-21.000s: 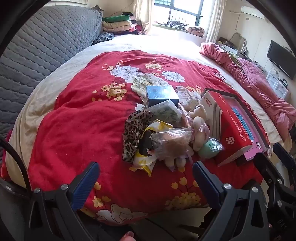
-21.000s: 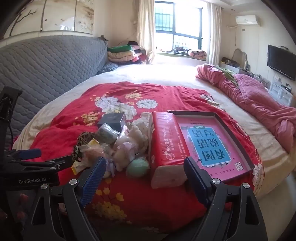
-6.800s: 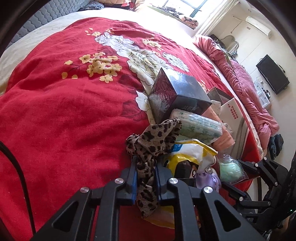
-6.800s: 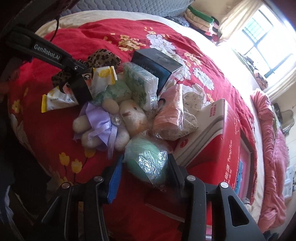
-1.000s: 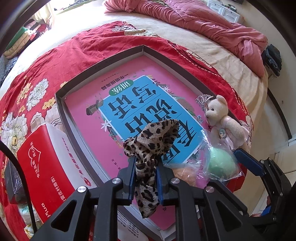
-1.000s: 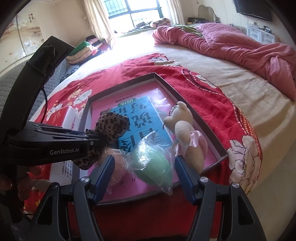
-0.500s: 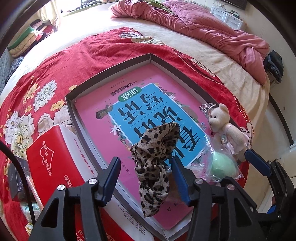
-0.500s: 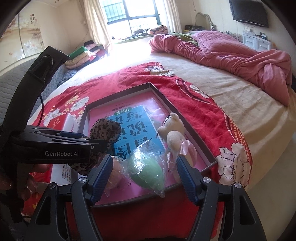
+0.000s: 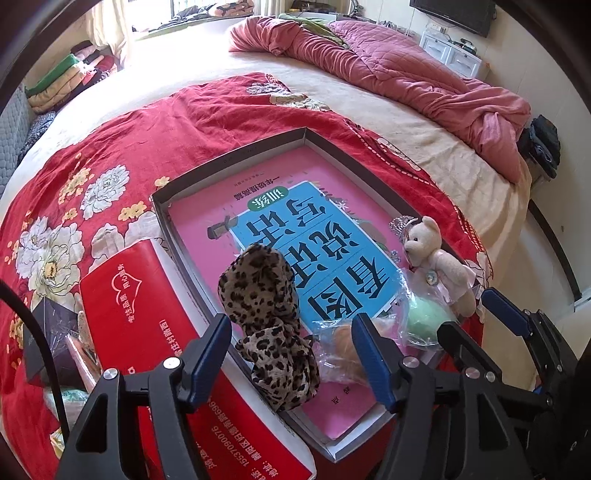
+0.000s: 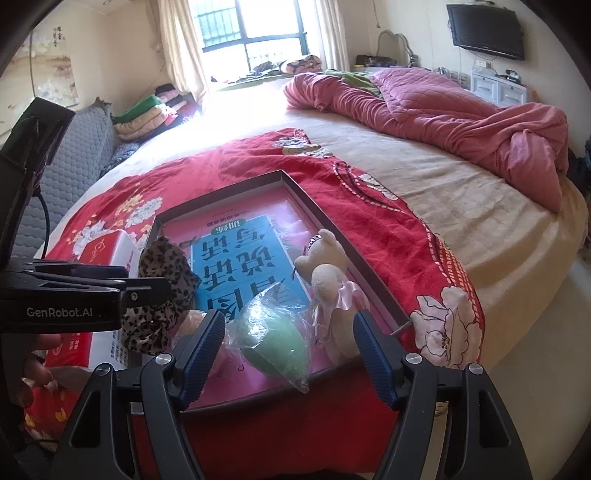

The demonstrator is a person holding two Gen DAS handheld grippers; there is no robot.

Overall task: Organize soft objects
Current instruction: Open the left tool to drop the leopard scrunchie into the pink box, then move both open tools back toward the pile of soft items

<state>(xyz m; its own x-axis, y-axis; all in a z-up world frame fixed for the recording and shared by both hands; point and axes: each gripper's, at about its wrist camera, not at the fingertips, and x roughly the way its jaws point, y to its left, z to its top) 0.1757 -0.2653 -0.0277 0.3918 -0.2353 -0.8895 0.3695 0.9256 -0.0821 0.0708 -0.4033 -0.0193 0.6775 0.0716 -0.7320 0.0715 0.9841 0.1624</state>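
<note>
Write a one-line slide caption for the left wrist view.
Open left gripper over leopard-print cloth just released into the pink tray.

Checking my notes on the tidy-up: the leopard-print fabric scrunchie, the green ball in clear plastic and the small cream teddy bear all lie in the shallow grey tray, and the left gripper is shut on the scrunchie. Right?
Not quite. The left gripper is open; its jaws have just been opening, clear of the leopard-print fabric scrunchie, as the left wrist view shows. The green ball in clear plastic and small cream teddy bear do lie in the shallow grey tray.

Home bedroom: big bed (image 10: 461, 192) with red floral blanket (image 9: 155, 140), pink quilt (image 10: 443, 107), wall TV (image 10: 485, 31), curtained window (image 10: 255, 33), folded bedding pile (image 10: 147, 110).
</note>
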